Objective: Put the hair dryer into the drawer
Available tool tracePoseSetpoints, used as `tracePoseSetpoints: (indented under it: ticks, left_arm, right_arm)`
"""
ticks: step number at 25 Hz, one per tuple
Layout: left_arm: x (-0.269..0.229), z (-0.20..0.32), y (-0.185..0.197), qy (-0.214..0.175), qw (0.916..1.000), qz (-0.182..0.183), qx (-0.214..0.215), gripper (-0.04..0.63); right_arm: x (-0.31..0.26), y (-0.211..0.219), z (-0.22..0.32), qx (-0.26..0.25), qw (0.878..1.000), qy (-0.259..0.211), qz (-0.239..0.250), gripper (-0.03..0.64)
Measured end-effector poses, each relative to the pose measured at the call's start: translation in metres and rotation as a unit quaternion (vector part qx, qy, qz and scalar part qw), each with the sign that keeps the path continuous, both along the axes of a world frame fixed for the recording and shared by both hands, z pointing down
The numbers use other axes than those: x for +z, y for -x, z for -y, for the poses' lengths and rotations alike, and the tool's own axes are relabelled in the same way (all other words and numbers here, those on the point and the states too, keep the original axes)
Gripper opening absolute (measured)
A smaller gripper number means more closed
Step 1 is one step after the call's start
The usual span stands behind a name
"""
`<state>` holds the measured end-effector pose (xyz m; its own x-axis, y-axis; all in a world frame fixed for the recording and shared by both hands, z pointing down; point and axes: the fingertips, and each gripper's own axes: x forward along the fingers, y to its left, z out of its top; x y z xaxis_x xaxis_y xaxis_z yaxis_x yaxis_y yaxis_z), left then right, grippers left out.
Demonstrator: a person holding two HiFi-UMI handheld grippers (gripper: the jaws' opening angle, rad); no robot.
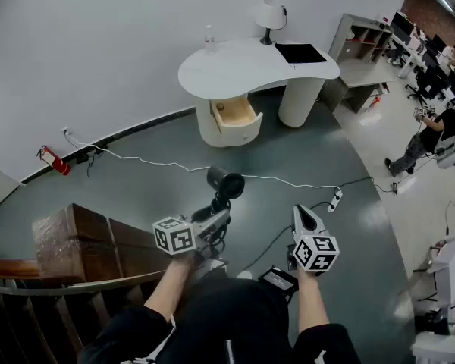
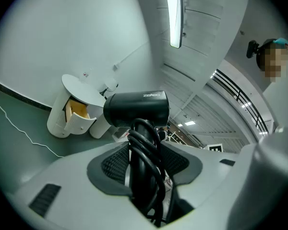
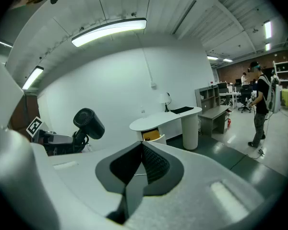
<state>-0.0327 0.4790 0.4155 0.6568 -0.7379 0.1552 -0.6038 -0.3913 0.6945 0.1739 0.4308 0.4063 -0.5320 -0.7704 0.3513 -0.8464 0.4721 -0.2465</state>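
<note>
A black hair dryer (image 1: 226, 182) stands upright between the jaws of my left gripper (image 1: 216, 217), its barrel above the jaws. In the left gripper view the pads (image 2: 114, 163) press on the dryer's handle (image 2: 143, 176), which has the black cord wound round it, below the barrel (image 2: 137, 108). My right gripper (image 1: 305, 217) is beside it on the right, shut with nothing in it (image 3: 140, 169). It sees the dryer (image 3: 89, 122) at its left. Ahead, across the floor, a white curved desk (image 1: 235, 63) has its wooden drawer (image 1: 235, 112) pulled open; the drawer (image 2: 78, 110) shows in both gripper views (image 3: 152, 135).
A white cable (image 1: 152, 160) and a power strip (image 1: 335, 198) lie on the green floor between me and the desk. Brown wooden boxes (image 1: 83, 241) and a railing are at my left. A lamp (image 1: 271, 14) stands on the desk. A person (image 1: 432, 135) stands at the far right.
</note>
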Motion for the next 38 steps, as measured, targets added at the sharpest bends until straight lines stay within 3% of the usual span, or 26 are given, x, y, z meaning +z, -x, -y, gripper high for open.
tracePoseSetpoints:
  ticks: [4,17,30,38]
  left_arm:
    - [0.002,0.001,-0.002,0.001,1.0000,-0.001,0.000,0.204]
    - [0.005,-0.001,-0.014,0.007,0.9999,-0.005,-0.008,0.202]
    - [0.003,-0.024,-0.038,0.017,0.9995,-0.004,-0.028,0.204]
    - [0.007,-0.009,-0.040,0.021,0.9993,-0.001,-0.032,0.203]
  right_arm:
    - [-0.003,0.001,0.002,-0.008,1.000,-0.011,0.022,0.015]
    - [0.001,-0.009,-0.002,-0.013,1.000,-0.012,-0.001,0.017]
    - [0.011,-0.024,-0.023,-0.047,0.999,0.002,0.026,0.028]
    - [0.020,-0.025,-0.008,-0.057,0.998,0.011,0.028,0.035]
